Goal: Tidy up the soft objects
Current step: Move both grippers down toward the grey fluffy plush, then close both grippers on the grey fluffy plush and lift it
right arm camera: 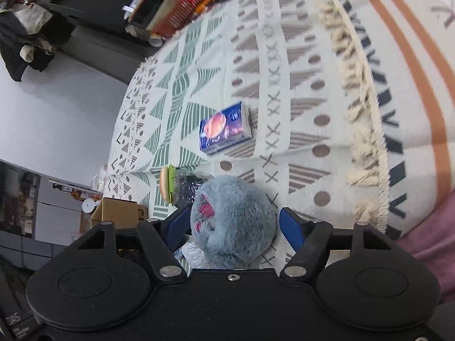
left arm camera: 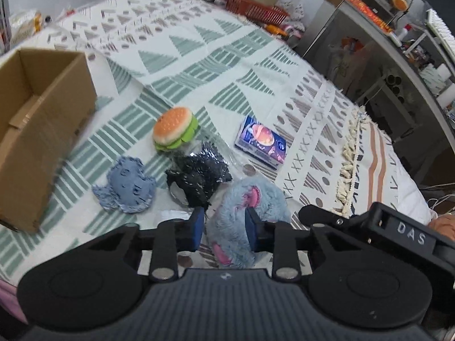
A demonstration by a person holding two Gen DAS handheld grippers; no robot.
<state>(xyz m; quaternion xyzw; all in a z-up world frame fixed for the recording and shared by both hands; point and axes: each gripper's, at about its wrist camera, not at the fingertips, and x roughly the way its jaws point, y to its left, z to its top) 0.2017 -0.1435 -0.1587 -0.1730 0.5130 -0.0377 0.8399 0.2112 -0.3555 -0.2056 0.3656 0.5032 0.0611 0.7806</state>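
- Fluffy blue plush (left arm camera: pixel 244 221) with pink patches lies on the patterned cloth (left arm camera: pixel 199 65), nearest to us, and sits between the blue pads of both grippers.
- Our left gripper (left arm camera: pixel 226 224) has its pads pressing into the fur on either side, pinching the plush.
- Our right gripper (right arm camera: pixel 234 223) stands spread around the same plush (right arm camera: pixel 233 221), with a gap showing at the right pad (right arm camera: pixel 290 224).
- Just beyond the plush we see a black glittery bag (left arm camera: pixel 199 176), with a blue denim toy (left arm camera: pixel 126 186) to its left.
- Farther on, a burger plush (left arm camera: pixel 175 132) touches the bag, and a blue tissue pack (left arm camera: pixel 260 142) lies apart to the right.
- An open cardboard box (left arm camera: pixel 37 130) stands at far left.
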